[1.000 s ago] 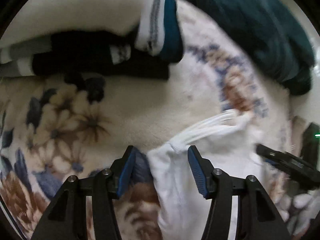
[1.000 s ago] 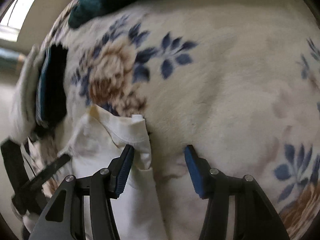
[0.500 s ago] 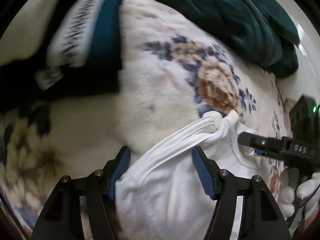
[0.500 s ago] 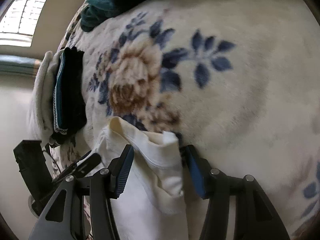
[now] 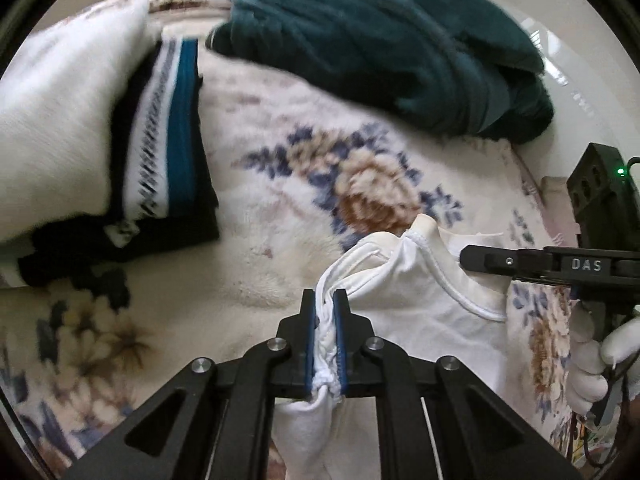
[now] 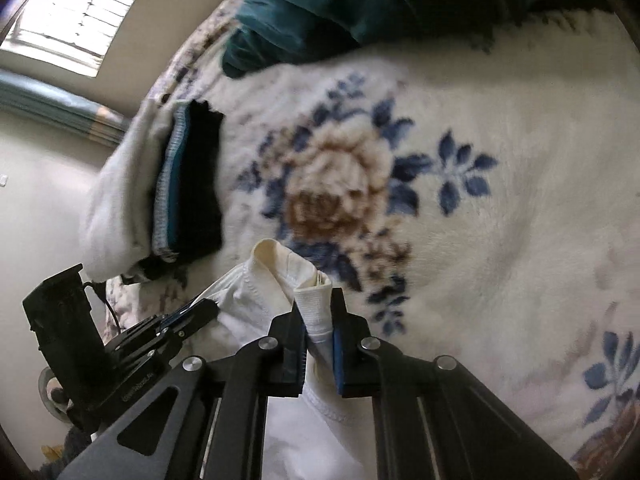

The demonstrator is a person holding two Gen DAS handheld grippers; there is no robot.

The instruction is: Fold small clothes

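A small white sleeveless top (image 5: pixel 412 304) lies on a cream floral blanket (image 5: pixel 256 240), its upper edge lifted. My left gripper (image 5: pixel 324 296) has its jaws closing, and the blue pads press on the bunched white straps at one shoulder. In the right wrist view my right gripper (image 6: pixel 318 298) is closing too, pinching the other ribbed shoulder strap of the top (image 6: pixel 256 300). Each gripper shows in the other's view: the right gripper (image 5: pixel 468 258) at the right, the left gripper (image 6: pixel 208 306) at the lower left. The top stretches between them.
A stack of folded clothes (image 5: pixel 172 140), black, teal-striped and white, sits at the left of the blanket, also the stack (image 6: pixel 192 184) in the right wrist view. A dark teal fleece heap (image 5: pixel 380 40) lies at the back. A white-gloved hand (image 5: pixel 592 352) holds the right gripper. A window (image 6: pixel 68 12) is behind.
Both grippers went from open around the top's shoulder edges to closed on them. Both rose, and the top's upper edge has come up off the blanket.
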